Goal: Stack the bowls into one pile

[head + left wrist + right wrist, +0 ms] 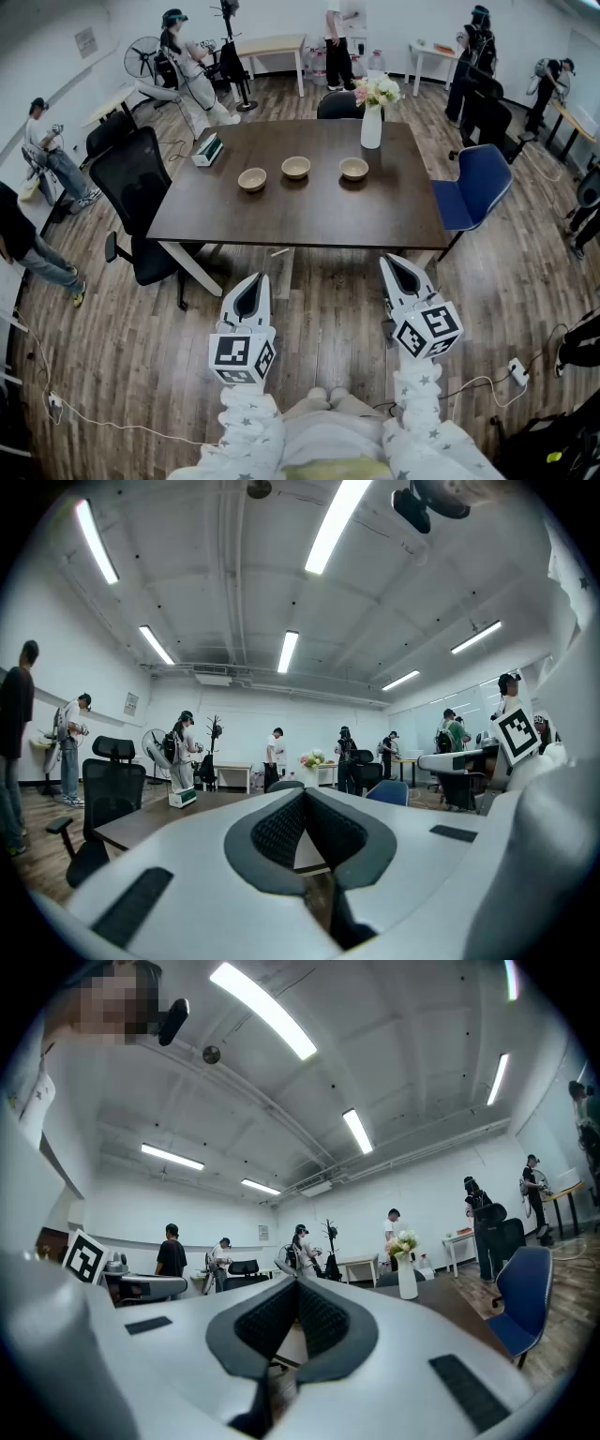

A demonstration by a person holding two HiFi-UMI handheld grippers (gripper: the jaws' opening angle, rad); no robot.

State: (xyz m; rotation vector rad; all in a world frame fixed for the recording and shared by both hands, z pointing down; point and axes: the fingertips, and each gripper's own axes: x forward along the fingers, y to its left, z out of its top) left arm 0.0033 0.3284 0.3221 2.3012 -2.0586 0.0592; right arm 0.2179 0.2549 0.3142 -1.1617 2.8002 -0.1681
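Observation:
Three tan bowls stand apart in a row on the dark wooden table (281,220): the left bowl (251,178), the middle bowl (296,167) and the right bowl (353,168). Each is upright and holds nothing. My left gripper (254,280) and right gripper (395,262) hang over the floor in front of the table's near edge, well short of the bowls. Both point level toward the table. The left gripper (305,795) has its jaws closed tip to tip with nothing between them, and the right gripper (298,1284) looks the same. No bowl shows in either gripper view.
A white vase of flowers (371,124) stands behind the right bowl and a white box (207,148) sits at the table's left end. A black office chair (136,192) stands left of the table and a blue chair (473,192) right. Several people stand around the room.

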